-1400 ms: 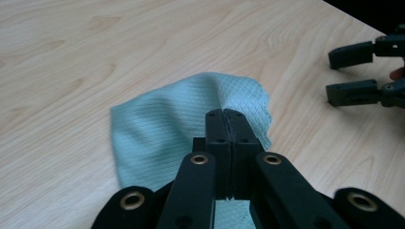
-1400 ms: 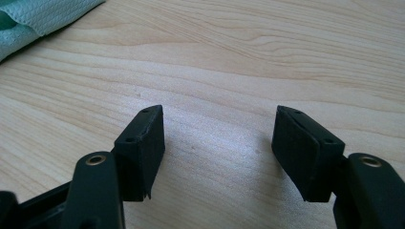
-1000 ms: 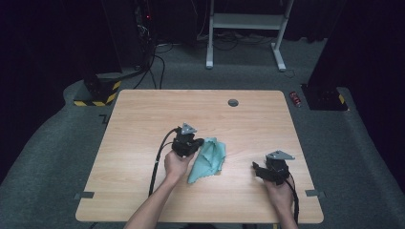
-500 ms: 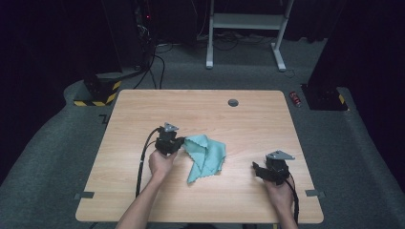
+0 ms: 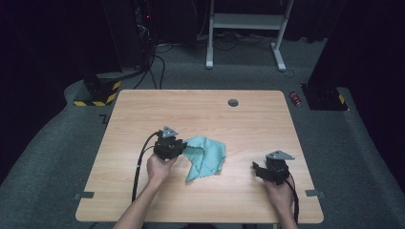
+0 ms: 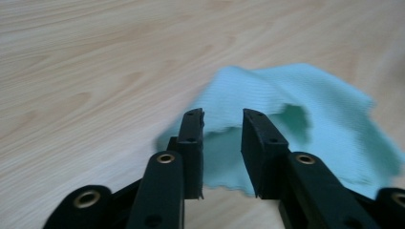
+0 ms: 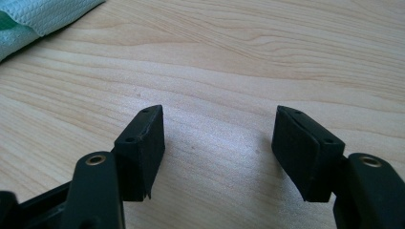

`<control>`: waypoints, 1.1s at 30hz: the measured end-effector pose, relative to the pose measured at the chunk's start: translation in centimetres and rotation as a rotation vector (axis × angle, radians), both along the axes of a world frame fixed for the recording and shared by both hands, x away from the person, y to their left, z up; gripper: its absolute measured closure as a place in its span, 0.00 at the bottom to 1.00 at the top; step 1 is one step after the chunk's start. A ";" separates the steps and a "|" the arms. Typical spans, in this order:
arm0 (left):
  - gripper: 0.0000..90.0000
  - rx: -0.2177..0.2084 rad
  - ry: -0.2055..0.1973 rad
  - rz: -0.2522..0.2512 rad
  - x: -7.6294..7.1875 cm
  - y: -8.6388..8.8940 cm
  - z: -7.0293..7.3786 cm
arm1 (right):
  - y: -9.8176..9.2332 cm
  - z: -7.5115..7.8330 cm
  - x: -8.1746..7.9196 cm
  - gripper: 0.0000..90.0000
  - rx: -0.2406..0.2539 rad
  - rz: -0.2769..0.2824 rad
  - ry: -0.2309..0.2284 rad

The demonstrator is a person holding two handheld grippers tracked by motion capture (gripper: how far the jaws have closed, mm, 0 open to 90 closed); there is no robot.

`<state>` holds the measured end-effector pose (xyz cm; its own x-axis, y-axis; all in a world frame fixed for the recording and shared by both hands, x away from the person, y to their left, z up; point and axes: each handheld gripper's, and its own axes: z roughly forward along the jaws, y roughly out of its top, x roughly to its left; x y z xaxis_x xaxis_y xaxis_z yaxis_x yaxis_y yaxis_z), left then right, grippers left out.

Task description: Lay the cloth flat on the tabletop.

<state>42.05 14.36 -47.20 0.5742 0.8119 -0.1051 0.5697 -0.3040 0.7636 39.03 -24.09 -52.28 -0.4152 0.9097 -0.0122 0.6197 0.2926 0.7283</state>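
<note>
L gripper (image 6: 222,125) sat nearest the action, its jaws having just been opening, now parted by a narrow gap w/ nothing pinched: the teal cloth (image 6: 305,102) lay just ahead of and under the tips, its scalloped hem showing between the jaws but no pad pressing on it. In the high view the L gripper (image 5: 177,149) rested at the cloth's (image 5: 206,157) near-left corner, touching or all but touching it; can't tell which. Cloth looked thin, light, floppy, prob a microfibre wipe: one flap was folded over and humped up, so it'd drape and slide on the smooth wooden table (image 5: 143,109) rather than hold any shape. Best bite, I'd judge, was a corner or that raised fold edge right in front of the L tips, pads low so they catch fabric, not wood. R gripper (image 7: 218,136) stood wide open over bare tabletop, holding nothing, the cloth (image 7: 43,16) off beyond its left jaw. From above the R gripper (image 5: 260,170) sat well apart from the cloth, to its right. No containers on the table; farther past both tools, just a small dark grommet (image 5: 233,102) near the far edge.
</note>
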 end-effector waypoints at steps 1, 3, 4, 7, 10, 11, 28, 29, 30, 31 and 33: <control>0.75 0.009 0.006 -0.029 -0.3 -0.6 0.0 | 0.0 0.0 0.0 0.40 0.000 0.000 0.000; 0.72 0.036 0.019 -0.077 -0.9 -1.8 -0.3 | 0.0 0.0 0.0 0.40 0.000 0.000 0.000; 0.71 0.053 0.021 -0.099 -1.2 -2.3 -0.5 | 0.0 0.0 0.0 0.40 0.000 0.002 0.000; 0.70 0.068 0.042 -0.130 -2.0 -3.4 -1.4 | 0.0 0.0 0.0 0.42 0.000 0.006 -0.001; 0.70 0.095 0.046 -0.135 -2.3 -4.1 -2.2 | 0.0 0.0 -0.1 0.45 0.000 0.015 -0.005; 0.70 0.100 0.048 -0.133 -2.3 -4.3 -2.5 | 0.0 0.0 -0.1 0.47 0.002 0.010 -0.005; 0.70 0.070 0.016 -0.030 -2.9 -2.6 -4.7 | 8.3 2.5 -0.9 0.84 0.079 0.375 -0.052; 0.70 0.065 0.010 -0.028 -2.9 -2.6 -4.8 | 9.4 2.5 -0.9 0.84 0.069 0.411 -0.051; 0.70 0.062 0.001 -0.024 -3.1 -2.5 -4.9 | 10.0 2.6 -0.9 0.84 0.064 0.429 -0.048; 0.69 0.065 -0.011 -0.022 -3.2 -2.5 -5.0 | 10.6 2.5 -0.8 0.84 0.062 0.450 -0.044; 0.66 0.054 -0.029 -0.013 -3.4 -2.5 -5.2 | 11.8 2.4 -0.7 0.83 0.054 0.483 -0.031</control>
<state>38.67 11.89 -52.44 0.5867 0.8086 -0.0443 0.5432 -0.3523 0.7621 38.35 -12.29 -49.90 -0.7901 0.6128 0.0104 0.4001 0.5029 0.7662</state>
